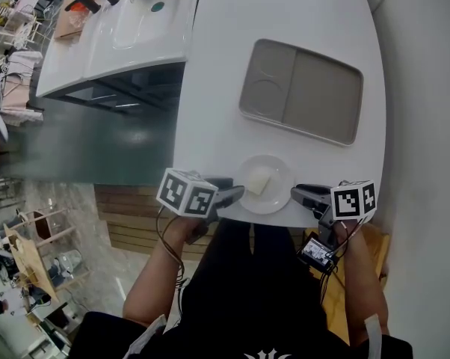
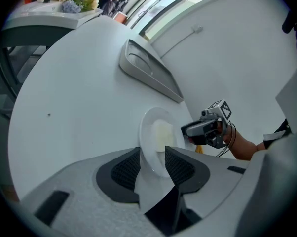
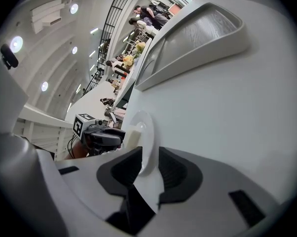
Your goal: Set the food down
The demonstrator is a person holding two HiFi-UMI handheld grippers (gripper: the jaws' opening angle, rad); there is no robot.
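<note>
A white plate (image 1: pixel 264 184) with a pale yellow piece of food (image 1: pixel 259 182) lies at the near edge of the white table (image 1: pixel 300 13). My left gripper (image 1: pixel 237 193) is at the plate's left rim, and in the left gripper view the plate (image 2: pixel 153 139) has its near rim between the pads (image 2: pixel 126 171). The jaws stand apart and do not visibly press on it. My right gripper (image 1: pixel 295 193) is at the plate's right rim. In the right gripper view the plate (image 3: pixel 144 137) also sits in the gap between the jaws, which are open.
A grey two-compartment tray (image 1: pixel 301 90) lies farther back on the table. To the left is a second white table (image 1: pixel 105 36) and a drop to the floor. The person's legs are just below the table's near edge.
</note>
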